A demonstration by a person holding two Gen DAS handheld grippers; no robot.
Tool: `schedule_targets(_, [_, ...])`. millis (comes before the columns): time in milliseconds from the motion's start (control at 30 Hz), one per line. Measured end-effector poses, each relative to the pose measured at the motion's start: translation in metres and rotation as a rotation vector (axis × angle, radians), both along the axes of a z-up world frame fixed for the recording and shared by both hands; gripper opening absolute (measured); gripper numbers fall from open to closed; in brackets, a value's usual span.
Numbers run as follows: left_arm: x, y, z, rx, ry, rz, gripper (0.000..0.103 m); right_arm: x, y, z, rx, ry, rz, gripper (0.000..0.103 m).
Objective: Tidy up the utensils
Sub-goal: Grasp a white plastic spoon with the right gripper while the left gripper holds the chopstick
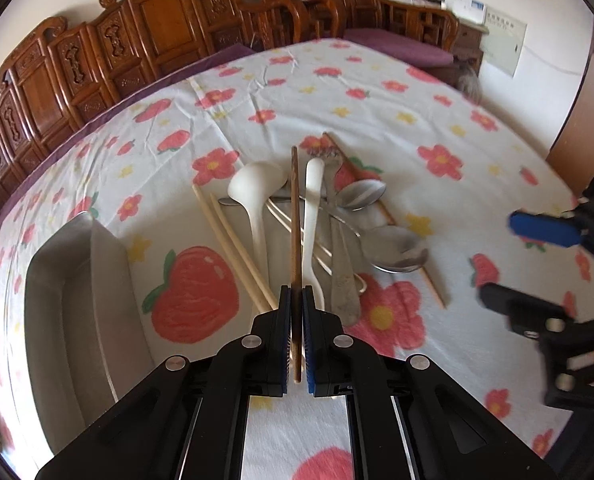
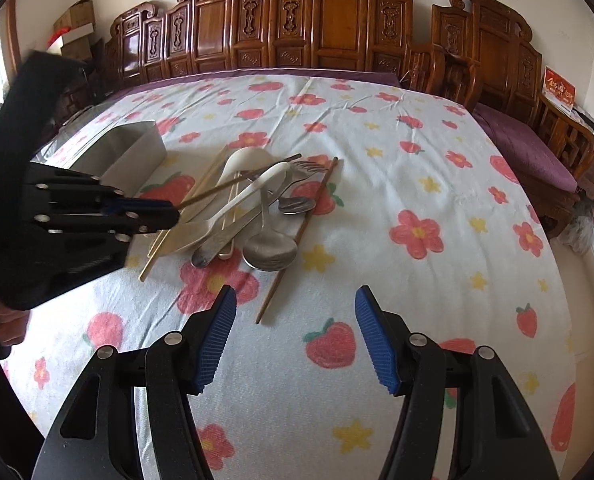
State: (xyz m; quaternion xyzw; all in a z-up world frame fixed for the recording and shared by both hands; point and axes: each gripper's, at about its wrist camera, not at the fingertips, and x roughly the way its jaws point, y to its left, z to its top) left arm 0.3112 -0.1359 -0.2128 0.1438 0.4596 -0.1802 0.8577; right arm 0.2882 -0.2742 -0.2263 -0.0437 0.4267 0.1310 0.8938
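My left gripper [image 1: 296, 294] is shut on a brown chopstick [image 1: 295, 216] and holds it over the utensil pile; it also shows in the right wrist view [image 2: 161, 212] with the chopstick [image 2: 237, 182]. The pile holds a white ladle [image 1: 255, 192], a white spoon [image 1: 312, 216], two pale chopsticks [image 1: 233, 244], metal spoons [image 1: 399, 254], a fork [image 2: 303, 168] and a second brown chopstick [image 2: 297, 240]. My right gripper [image 2: 295, 320] is open and empty, just in front of the pile; it shows blurred in the left wrist view [image 1: 537, 264].
A metal tray [image 1: 77, 300] stands left of the pile; it also shows in the right wrist view [image 2: 133, 152]. All rests on a flowered cloth [image 2: 417, 184]. Carved wooden chairs [image 2: 317, 20] line the far side.
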Motion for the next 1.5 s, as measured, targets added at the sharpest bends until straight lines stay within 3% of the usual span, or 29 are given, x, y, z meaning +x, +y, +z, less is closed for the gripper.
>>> schedule_targets(367, [-0.04, 0.033, 0.02, -0.135, -0.066, 0.041, 0.005, 0.028, -0.004, -0.003, 0.047, 0.034, -0.046, 0.054])
schedule_targets(533, [-0.051, 0.045, 0.025, -0.146, -0.101, 0.023, 0.005, 0.051, 0.0, -0.005, 0.026, 0.051, -0.06, 0.048])
schedule_targets(767, [-0.061, 0.066, 0.027, -0.216, -0.103, 0.027, 0.005, 0.069, 0.023, -0.009, -0.004, 0.075, -0.005, 0.045])
schedule_targets(1067, [-0.06, 0.079, 0.036, -0.25, -0.126, 0.029, 0.005, 0.083, 0.057, -0.012, 0.057, 0.102, 0.03, 0.041])
schedule_targets(1300, [-0.055, 0.093, 0.043, -0.261, -0.134, 0.063, 0.005, 0.104, 0.073, -0.025, 0.067, 0.142, -0.027, 0.038])
schedule_targets(1433, [-0.053, 0.098, 0.048, -0.269, -0.142, 0.073, 0.005, 0.113, 0.073, -0.028, 0.083, 0.155, -0.054, 0.031])
schedule_targets(1500, [-0.053, 0.099, 0.05, -0.269, -0.148, 0.076, 0.005, 0.115, 0.076, -0.027, 0.076, 0.159, -0.049, 0.019])
